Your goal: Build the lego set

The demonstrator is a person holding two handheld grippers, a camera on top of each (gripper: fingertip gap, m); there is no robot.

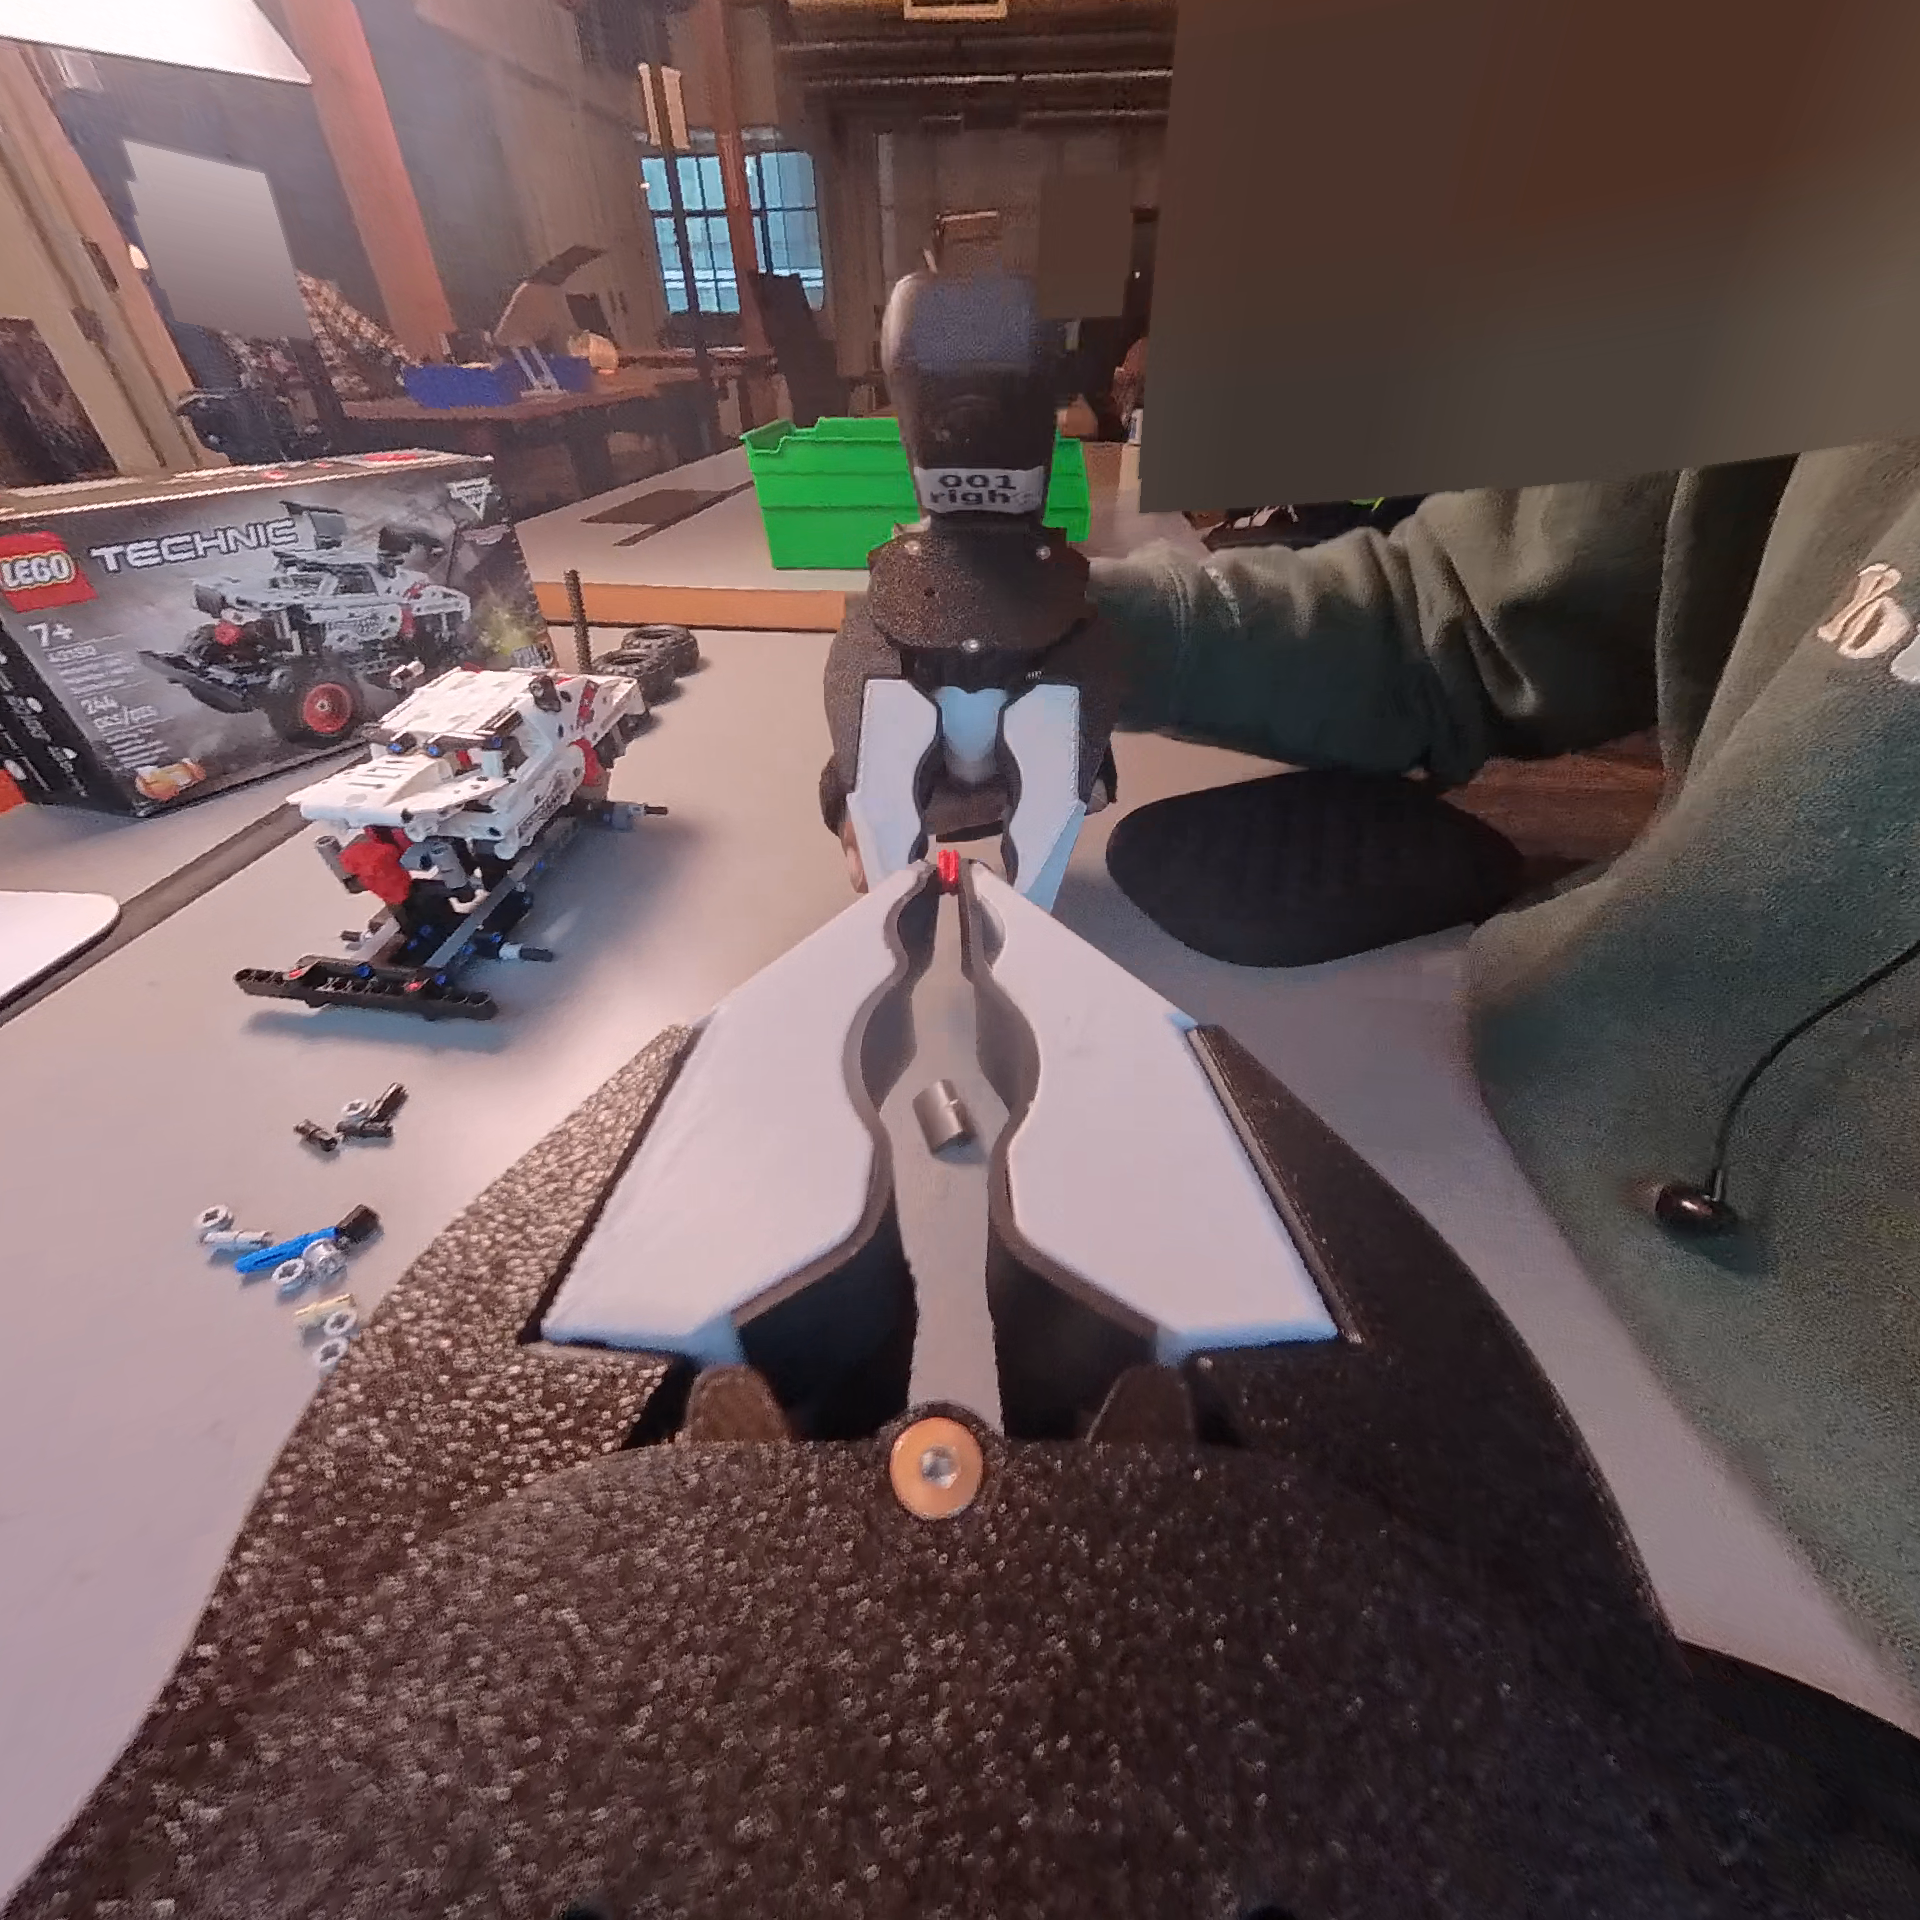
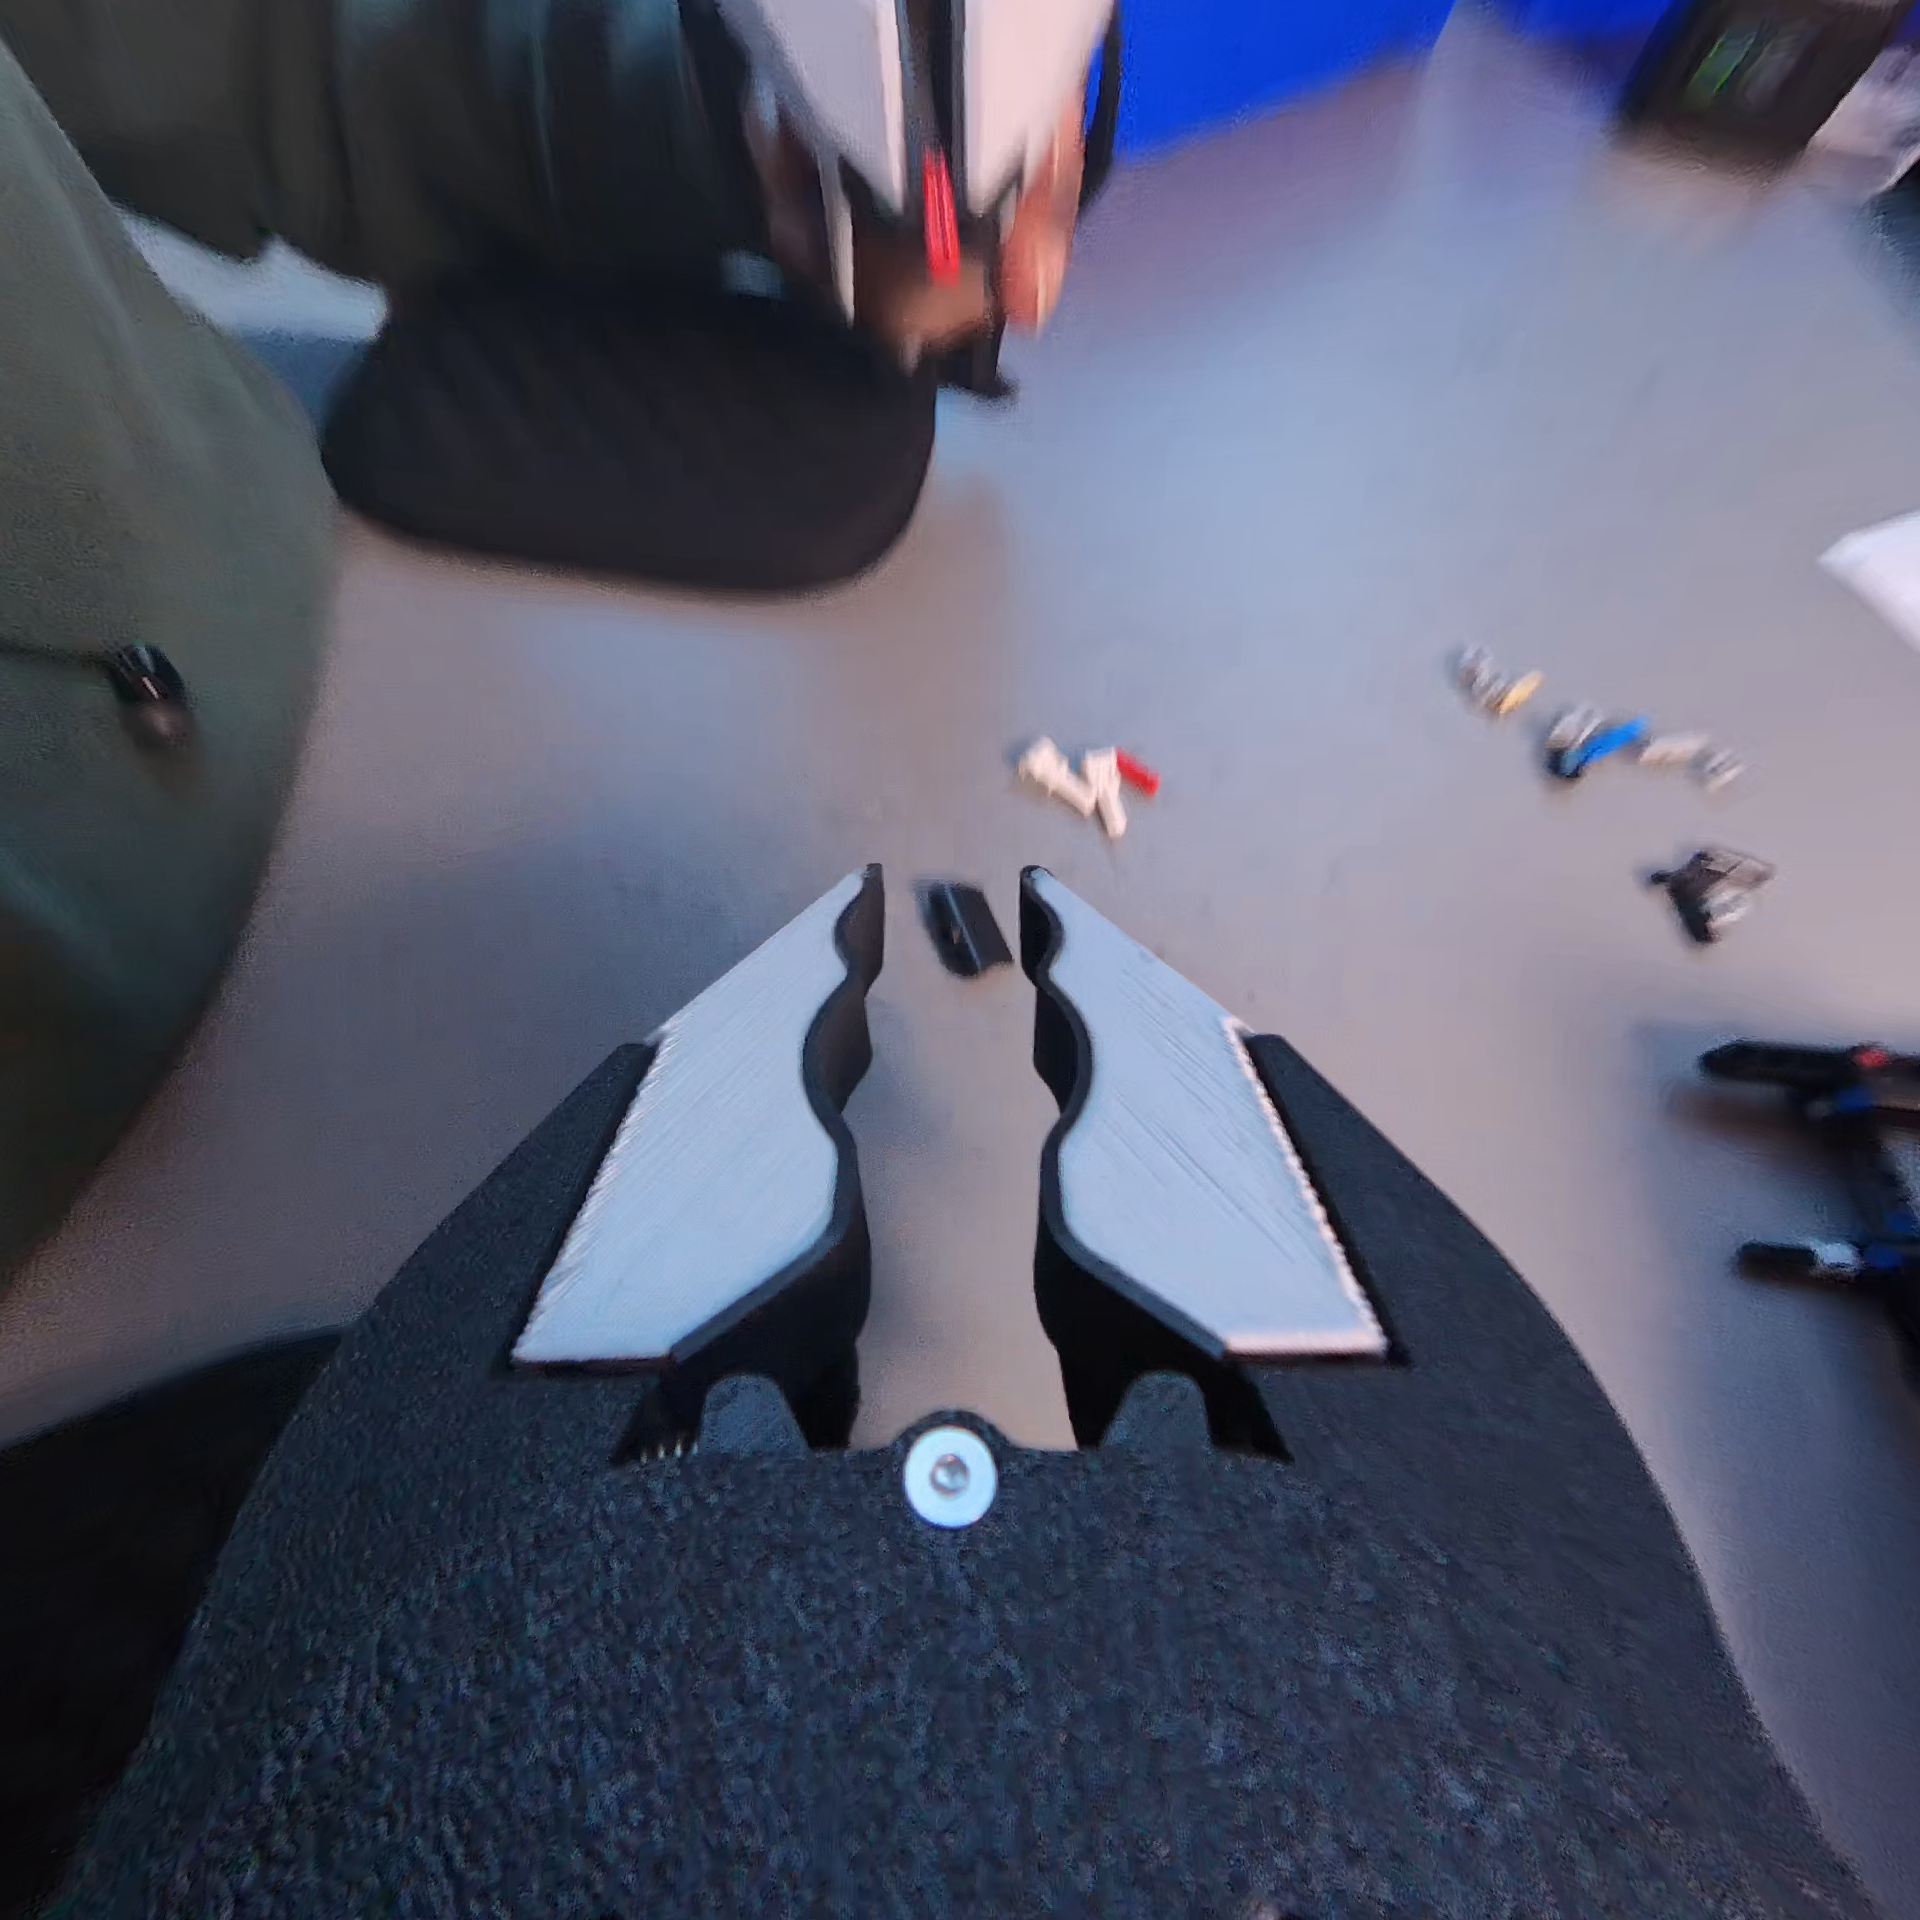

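My left gripper [image 1: 947, 885] is shut on a small red lego pin [image 1: 947, 869] at its fingertips, held above the grey table [image 1: 727, 727]. My right gripper [image 1: 961, 844] faces it closely, open, its white fingers [image 1: 885, 790] on either side of the pin. In the blurred right wrist view my right gripper [image 2: 951, 878] is open and empty, with a small dark piece [image 2: 961, 925] on the table between its tips. The left gripper [image 2: 940, 270] with the red pin [image 2: 940, 213] shows at the top. A small grey sleeve [image 1: 940, 1114] lies under my left fingers.
The part-built white truck [image 1: 468, 790] and its box [image 1: 239, 623] stand at left, tyres [image 1: 655, 655] behind. Loose pins lie at front left [image 1: 353, 1112] [image 1: 291, 1247]. A black pad [image 1: 1309, 862] and a person's green sleeve [image 1: 1403, 644] are at right. A green bin [image 1: 831, 499] is behind. The left gripper's tips are roughly 9 cm from the right gripper's. The part-built white truck [image 1: 468, 790] is closer to my right gripper, around 20 cm from its tips; the left tips are 25 cm off.
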